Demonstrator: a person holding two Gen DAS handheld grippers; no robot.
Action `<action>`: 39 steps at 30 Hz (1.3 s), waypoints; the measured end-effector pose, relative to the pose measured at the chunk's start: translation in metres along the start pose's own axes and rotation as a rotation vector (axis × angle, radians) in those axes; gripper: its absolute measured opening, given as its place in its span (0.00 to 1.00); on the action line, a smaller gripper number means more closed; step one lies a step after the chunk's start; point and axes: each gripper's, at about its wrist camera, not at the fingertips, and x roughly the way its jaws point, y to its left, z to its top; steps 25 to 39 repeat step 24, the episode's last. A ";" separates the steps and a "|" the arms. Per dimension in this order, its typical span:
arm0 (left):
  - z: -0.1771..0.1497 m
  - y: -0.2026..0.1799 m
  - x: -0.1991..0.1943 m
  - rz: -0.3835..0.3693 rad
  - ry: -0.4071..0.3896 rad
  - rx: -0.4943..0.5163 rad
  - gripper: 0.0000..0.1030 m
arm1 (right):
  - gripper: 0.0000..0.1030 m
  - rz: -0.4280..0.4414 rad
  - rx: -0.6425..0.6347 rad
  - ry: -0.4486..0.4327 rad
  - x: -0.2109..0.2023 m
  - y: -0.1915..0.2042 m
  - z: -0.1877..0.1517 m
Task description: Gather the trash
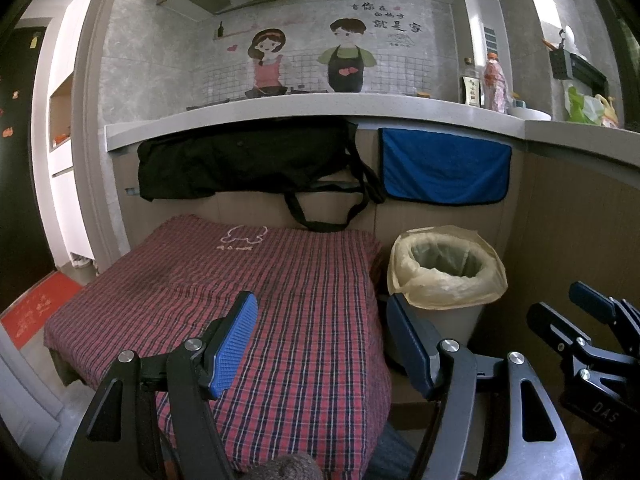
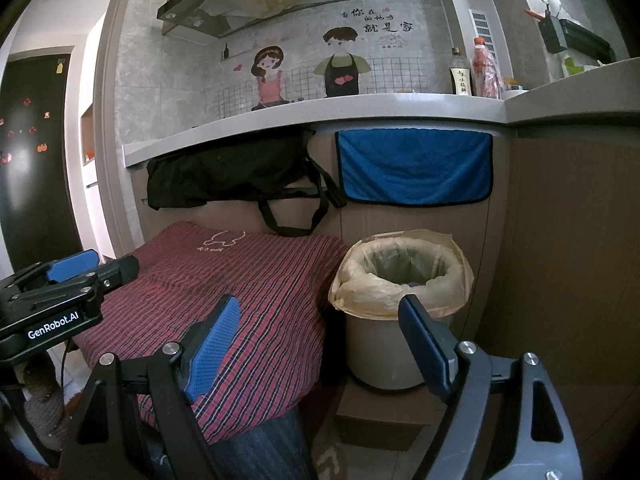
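Ahead of both claws stands 1 trash bin [image 2: 394, 320], lined with a yellowish plastic bag [image 1: 444, 276], just beside the right edge of a low surface under a red plaid cloth [image 1: 256, 292]. The left claw [image 1: 320, 344] is spread wide and holds nothing; the right claw [image 2: 320, 344] is likewise spread and empty. From the left claw the bin lies forward and to the right; from the right claw it lies almost straight ahead, so the right hand looks nearer to it. No loose piece of trash shows on the cloth, and something dark shows deep inside the bin, too small to name. Behind, 1 black bag [image 1: 244, 164] and 1 blue towel [image 1: 444, 168] hang from the kitchen counter [image 1: 320, 106], which carries 2 bottles [image 2: 474, 70].
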 end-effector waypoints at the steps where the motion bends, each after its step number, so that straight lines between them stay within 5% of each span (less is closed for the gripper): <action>1: 0.000 0.000 0.000 0.000 0.000 0.000 0.66 | 0.77 0.001 0.001 0.001 0.000 -0.001 0.000; 39: -0.002 0.009 0.008 -0.025 0.017 -0.016 0.66 | 0.77 -0.014 0.012 0.000 -0.007 0.006 -0.002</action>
